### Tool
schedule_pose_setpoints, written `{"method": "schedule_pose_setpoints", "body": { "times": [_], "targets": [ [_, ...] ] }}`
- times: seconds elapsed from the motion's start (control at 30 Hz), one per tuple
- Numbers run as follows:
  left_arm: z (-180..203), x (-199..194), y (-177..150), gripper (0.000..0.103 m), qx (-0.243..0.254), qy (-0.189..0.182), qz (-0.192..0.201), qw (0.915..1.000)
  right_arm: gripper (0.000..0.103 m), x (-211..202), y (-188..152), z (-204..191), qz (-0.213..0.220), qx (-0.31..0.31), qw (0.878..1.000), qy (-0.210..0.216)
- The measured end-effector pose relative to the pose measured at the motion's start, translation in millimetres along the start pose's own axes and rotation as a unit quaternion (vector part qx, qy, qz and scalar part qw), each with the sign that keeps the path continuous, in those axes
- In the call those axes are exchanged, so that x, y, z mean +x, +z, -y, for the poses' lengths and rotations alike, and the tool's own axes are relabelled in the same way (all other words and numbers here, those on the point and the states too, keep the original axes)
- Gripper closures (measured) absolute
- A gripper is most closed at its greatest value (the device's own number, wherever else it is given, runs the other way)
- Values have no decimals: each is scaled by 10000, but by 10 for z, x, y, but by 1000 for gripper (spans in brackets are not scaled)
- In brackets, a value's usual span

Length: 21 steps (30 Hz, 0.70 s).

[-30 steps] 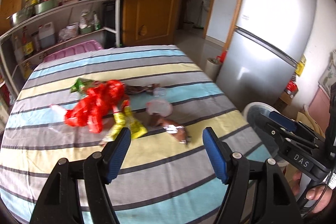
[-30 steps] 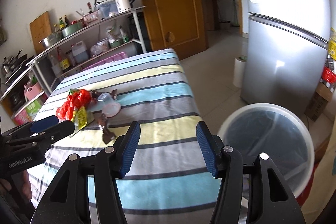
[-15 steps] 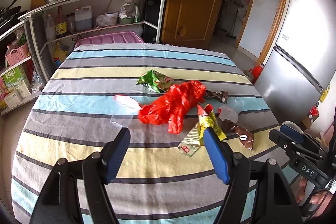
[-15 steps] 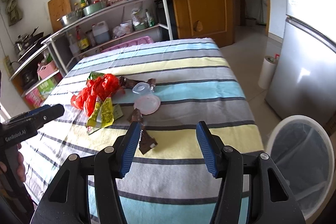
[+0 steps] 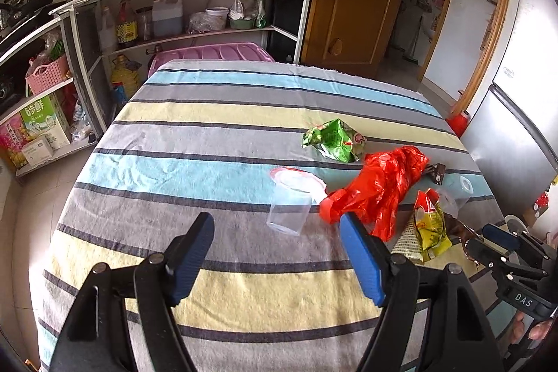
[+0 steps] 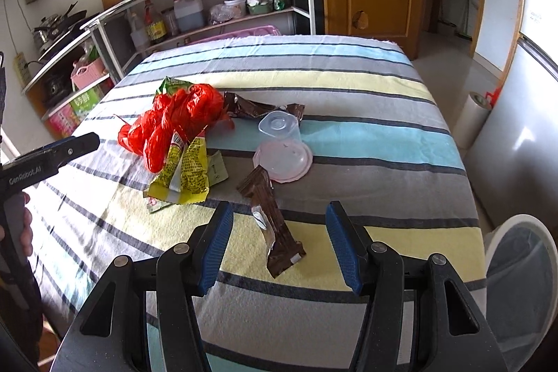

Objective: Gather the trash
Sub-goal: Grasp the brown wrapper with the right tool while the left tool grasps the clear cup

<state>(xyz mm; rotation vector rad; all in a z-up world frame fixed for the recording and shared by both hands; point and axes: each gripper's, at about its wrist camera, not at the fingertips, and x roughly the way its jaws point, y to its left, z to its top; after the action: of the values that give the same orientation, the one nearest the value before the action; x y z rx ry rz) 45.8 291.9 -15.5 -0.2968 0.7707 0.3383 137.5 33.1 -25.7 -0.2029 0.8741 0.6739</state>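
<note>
Lying between right tongs (image 6: 279, 241): brown wrapper (image 6: 275, 229)

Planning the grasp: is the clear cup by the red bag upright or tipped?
Tipped. The clear cup lies on its side on the tablecloth, its base toward the camera.

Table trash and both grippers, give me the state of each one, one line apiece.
Left gripper: empty, jaws opening.
Right gripper: open, empty.
Brown wrapper: lying flat, torn open.
Clear cup: tipped on its side, empty.
Red bag: crumpled.
Yellow packet: flattened, opened.
Bin: lined, uncovered.
</note>
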Motion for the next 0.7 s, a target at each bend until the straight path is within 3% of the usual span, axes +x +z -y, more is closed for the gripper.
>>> {"method": "schedule_pose_setpoints", "body": {
  "times": [0.23, 0.37, 0.5, 0.7],
  "targets": [
    [-29, 182, 28, 27, -72, -190, -144, 9997, 47, 97, 41, 38, -116, 81, 9998, 157],
    [-12, 261, 47, 27, -28, -87, -201, 9998, 48, 124, 50, 36, -149, 65, 9996, 233],
    [-19, 296, 60, 29, -94, -130, -200, 9997, 63, 159, 50, 18, -193, 18, 9994, 273],
    [-12, 302, 66, 44, -95, -192, -249, 9995, 72, 161, 56, 10, -175, 23, 9995, 273]
  ]
}}
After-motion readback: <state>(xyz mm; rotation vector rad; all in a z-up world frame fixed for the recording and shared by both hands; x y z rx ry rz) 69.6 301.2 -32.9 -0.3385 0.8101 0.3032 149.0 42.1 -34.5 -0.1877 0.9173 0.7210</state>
